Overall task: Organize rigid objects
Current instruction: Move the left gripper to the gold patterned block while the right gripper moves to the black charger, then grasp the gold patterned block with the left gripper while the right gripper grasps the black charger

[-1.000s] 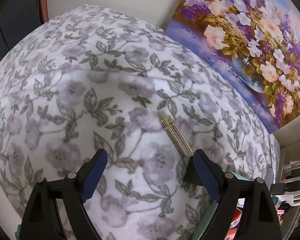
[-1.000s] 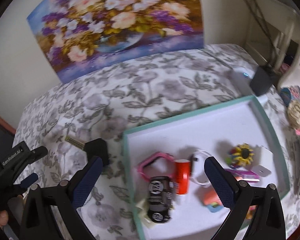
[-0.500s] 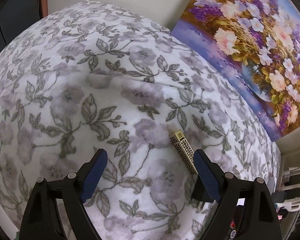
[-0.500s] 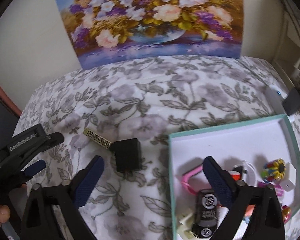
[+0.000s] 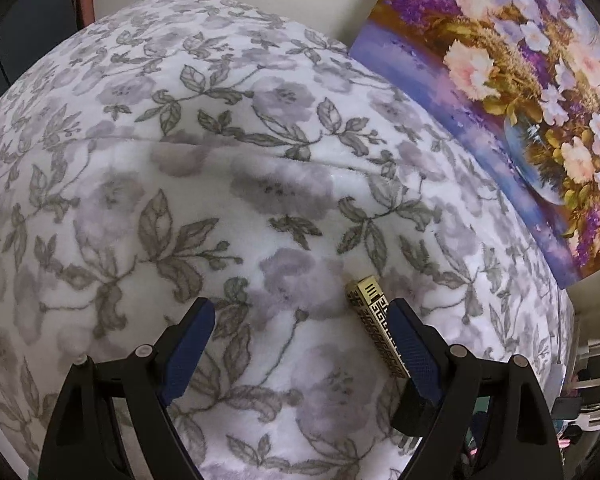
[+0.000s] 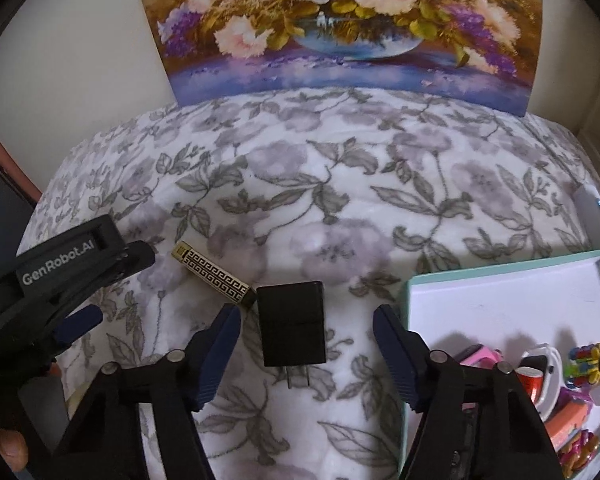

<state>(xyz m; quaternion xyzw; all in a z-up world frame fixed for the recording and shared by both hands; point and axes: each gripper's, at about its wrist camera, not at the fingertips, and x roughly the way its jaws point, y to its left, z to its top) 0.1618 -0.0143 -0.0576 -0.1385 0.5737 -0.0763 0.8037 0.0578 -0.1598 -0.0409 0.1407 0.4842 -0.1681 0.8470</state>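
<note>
Jaws of the right gripper (image 6: 306, 330) have just been closing, yet touch nothing; the black plug (image 6: 291, 323) lies between them on the flowery bed (image 6: 340, 184). Left gripper (image 5: 302, 326) is spread wide beside the gold stick (image 5: 374, 322).

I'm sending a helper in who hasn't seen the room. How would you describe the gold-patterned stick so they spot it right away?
Find the grey floral blanket below the flower painting. Left of the teal-rimmed tray lie two loose items side by side. The gold-patterned stick is the slim bar with a black-and-gold maze pattern, lying diagonally; its neighbour, the black plug adapter, is plain, blocky and two-pronged.
</note>
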